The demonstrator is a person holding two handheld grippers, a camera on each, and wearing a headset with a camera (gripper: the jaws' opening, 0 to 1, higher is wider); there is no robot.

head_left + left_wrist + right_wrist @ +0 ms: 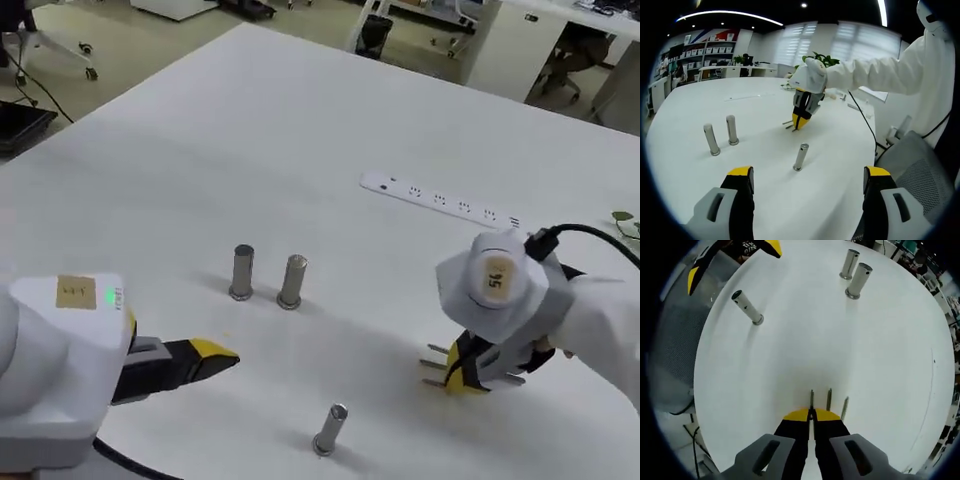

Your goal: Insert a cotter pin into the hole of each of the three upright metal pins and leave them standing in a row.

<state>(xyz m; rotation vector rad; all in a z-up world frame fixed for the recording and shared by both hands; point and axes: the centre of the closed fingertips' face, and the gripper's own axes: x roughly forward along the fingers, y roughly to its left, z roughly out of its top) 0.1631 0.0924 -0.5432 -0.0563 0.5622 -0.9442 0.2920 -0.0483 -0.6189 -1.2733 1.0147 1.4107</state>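
The left gripper [808, 174] hung low at the near side of the white table [300, 130], its yellow-tipped jaws spread wide with nothing between them. Opposite it, the right gripper [811, 416] was down at the tabletop. Its jaws were pressed together, and one cotter pin [811, 399] ran straight out from between the tips. I could not tell whether that one was lifted or lay flat. Two other cotter pins [829, 398] lay just beside it on the surface, roughly parallel to it.

Two metal pins [242, 272] stood upright side by side, near each other but not touching, farther back on the table. The third metal pin [330, 429] stood alone on its base, well apart from the pair. It was closer to the person and sat roughly between the two grippers. Bare tabletop lay between the right gripper and all three.

A white power strip [440, 198] lay farther back, well away from the work. Green leaves [625, 220] poked in at the table's right edge. A black cable [590, 232] trailed from the right gripper along the person's white sleeve [875, 70], and a grey mesh chair [920, 165] stood beside the table.
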